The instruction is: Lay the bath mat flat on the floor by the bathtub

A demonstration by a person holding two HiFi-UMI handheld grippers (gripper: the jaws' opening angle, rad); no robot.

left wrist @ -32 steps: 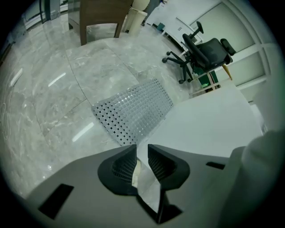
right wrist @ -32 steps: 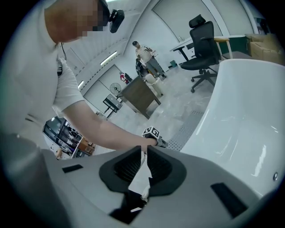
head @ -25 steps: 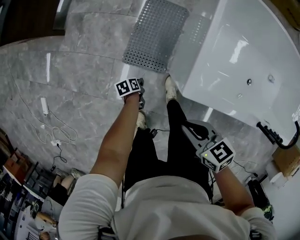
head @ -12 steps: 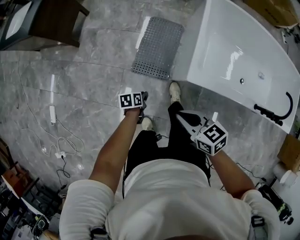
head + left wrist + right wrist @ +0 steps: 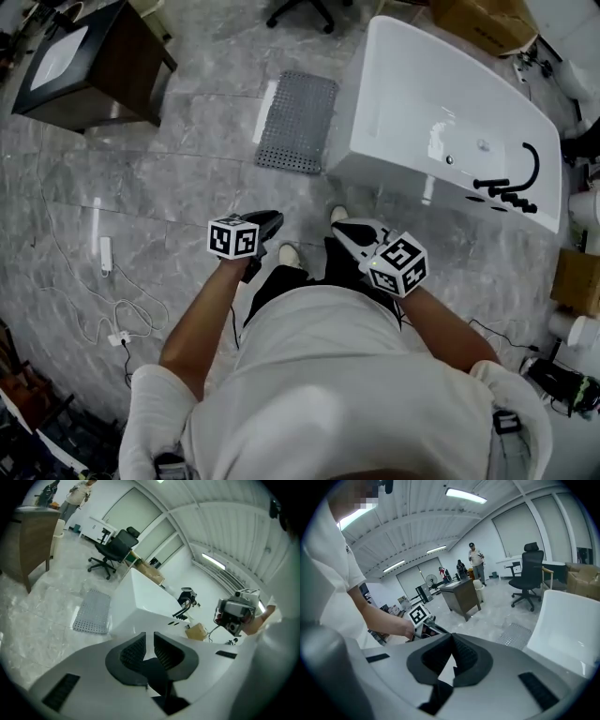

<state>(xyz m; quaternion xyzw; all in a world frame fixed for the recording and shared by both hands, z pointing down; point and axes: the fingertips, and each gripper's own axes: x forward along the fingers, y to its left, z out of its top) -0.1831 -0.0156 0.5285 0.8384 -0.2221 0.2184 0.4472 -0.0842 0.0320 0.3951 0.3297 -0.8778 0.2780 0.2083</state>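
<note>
Grey mat (image 5: 298, 122): lies flat on the floor (image 5: 169, 187), just beside the end of the white bathtub (image 5: 412, 94), well apart from both your tools.
Left tool (image 5: 149, 638): your jaws stand a thin slit apart, nothing between them.
Right tool (image 5: 451, 639): your jaws meet at the tips, empty.

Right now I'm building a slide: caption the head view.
Bath mat lies flat on the floor beside the bathtub; left tool and right tool held empty.
</note>
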